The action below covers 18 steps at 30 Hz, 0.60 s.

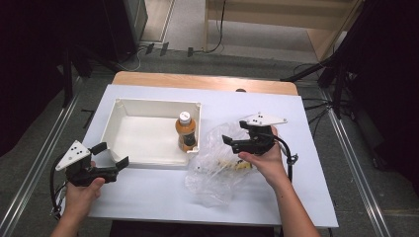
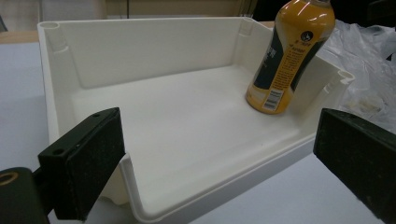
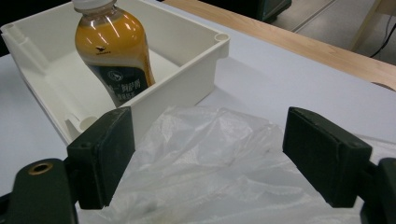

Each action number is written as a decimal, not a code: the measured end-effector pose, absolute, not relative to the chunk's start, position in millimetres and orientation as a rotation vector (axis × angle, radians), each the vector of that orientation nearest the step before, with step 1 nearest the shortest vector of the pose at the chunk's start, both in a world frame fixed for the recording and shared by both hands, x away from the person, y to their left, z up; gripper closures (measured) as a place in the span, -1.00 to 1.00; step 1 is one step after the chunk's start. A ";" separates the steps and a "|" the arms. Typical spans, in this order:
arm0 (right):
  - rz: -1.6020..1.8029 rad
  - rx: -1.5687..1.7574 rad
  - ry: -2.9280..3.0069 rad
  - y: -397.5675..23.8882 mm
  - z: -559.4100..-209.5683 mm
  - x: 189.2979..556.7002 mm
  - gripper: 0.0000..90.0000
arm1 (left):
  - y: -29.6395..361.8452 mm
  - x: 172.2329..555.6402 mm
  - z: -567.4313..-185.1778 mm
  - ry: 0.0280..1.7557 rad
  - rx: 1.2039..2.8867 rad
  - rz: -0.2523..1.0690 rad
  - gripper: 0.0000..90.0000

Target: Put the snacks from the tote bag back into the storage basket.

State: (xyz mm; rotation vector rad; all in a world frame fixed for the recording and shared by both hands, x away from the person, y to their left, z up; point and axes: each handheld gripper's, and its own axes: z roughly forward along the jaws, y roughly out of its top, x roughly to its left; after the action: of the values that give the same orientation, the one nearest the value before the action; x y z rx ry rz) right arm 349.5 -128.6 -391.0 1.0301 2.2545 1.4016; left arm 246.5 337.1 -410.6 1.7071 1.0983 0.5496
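A clear plastic bag (image 1: 220, 163) lies on the white surface (image 1: 306, 163), just beside the right wall of a white tray (image 1: 121, 104). The bag is thin and see-through, all crinkled and puffed up, and it shines a little where light hits it. Something small and yellowish sits inside it, but it is too blurry to tell what. In the right gripper view the bag (image 3: 210, 158) looks milky white with many folds, and it spreads out below and between the two black jaws. The right tool (image 1: 233, 142) is held by the person's hand right over the bag's top edge, with its jaws wide open and nothing pinched between them. The left tool (image 1: 111, 159) is at the front left corner of the tray, also wide open and holding nothing. A bottle (image 1: 186, 132) full of orange drink stands upright in the tray's right front corner. It has a white cap and a dark label with yellow parts. In the left gripper view the bottle (image 2: 289, 56) stands against the tray's wall, and the bag shows just past that wall.
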 end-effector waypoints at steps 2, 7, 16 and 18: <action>1.395 1.032 2.254 -132.4 -391.5 347.8 -0.61 | 337.6 246.5 -410.7 1.099 1.707 0.551 -0.96; 1.390 1.042 2.241 -142.9 -393.5 342.8 -0.61 | 337.4 246.5 -410.6 1.098 1.708 0.551 -0.96; 1.379 1.065 2.211 -162.0 -396.1 334.6 -0.61 | 337.2 246.8 -410.5 1.098 1.705 0.551 -0.96; 1.369 1.072 2.206 -166.5 -396.7 332.8 -0.61 | 337.2 246.8 -410.5 1.098 1.705 0.551 -0.96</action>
State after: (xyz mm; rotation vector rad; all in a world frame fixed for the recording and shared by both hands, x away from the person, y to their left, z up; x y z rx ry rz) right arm 332.8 -166.5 -396.7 1.0716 2.2057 1.3687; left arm 246.8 337.2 -410.5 1.7055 1.0981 0.5513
